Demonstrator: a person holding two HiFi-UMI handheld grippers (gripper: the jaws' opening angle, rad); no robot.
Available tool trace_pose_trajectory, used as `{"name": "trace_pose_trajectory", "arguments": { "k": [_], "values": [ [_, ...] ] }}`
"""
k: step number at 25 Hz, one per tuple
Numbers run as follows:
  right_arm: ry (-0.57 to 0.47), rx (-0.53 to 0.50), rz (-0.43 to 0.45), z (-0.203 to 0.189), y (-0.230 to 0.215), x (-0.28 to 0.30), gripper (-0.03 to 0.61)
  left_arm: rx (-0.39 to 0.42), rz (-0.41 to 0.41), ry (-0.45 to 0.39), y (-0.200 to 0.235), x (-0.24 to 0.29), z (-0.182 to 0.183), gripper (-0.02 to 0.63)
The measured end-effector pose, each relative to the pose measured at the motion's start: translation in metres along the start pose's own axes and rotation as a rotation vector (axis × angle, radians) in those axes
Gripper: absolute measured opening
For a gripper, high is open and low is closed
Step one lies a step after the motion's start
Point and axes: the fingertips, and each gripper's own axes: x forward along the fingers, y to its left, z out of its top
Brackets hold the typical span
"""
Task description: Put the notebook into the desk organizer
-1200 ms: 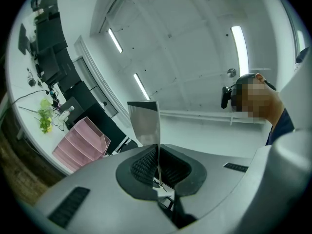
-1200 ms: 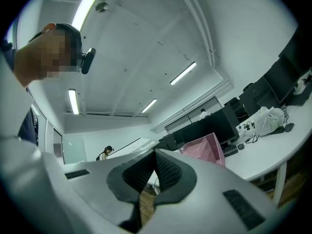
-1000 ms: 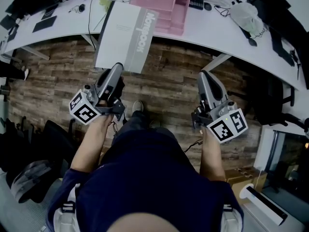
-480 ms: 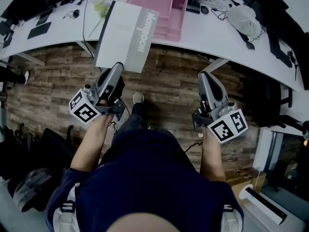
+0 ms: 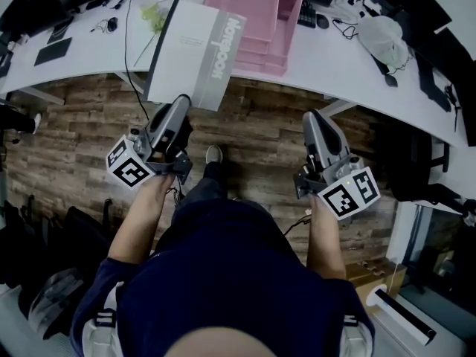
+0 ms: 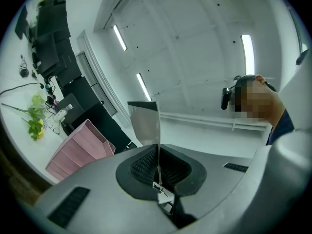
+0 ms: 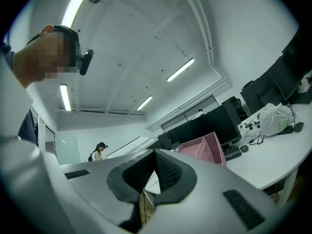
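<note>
Left claw: it is closing narrow on the near edge of the notebook, with the pads pressing on either side of the cover. In the left gripper view the book is rising from between the pads as a thin sheet, seen almost edge-on.
Notebook: it is hanging in the air over the front edge of the white surface, with its cover facing up and its grey printed band on the side toward the desk organizer. It is near the organizer but not yet in it.
Why this grip: gripping one short edge is leaving the far edge free, which probably suits leading the book into a compartment.
Right claw: its pads are meeting with nothing between them. It is hovering over the wooden floor, well apart from the notebook, and seems to be waiting clear of the carrying path.
Desk organizer: the pink tray is sitting on the surface with its compartments opening upward, and the parts that show look empty.
Step in hand: the carry toward the organizer seems to be under way, with the insertion not yet done.
Risk: with only one edge held, the book may be sagging or swinging as it nears the rim.
</note>
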Motion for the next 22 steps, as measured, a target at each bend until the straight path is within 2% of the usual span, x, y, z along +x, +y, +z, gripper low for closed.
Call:
{"name": "trace_pose_trajectory", "arguments": {
  "k": [11,22],
  "values": [
    [0.033,0.019,-0.019,-0.011,-0.021,0.074,0.005,-0.042,0.014,0.022,0.072,0.021,0.023,0.034],
    [0.052,0.023,-0.041,-0.008,-0.037,0.124,0.005,-0.067,0.005,0.027,0.114,0.044,0.049,0.034]
  ]
}}
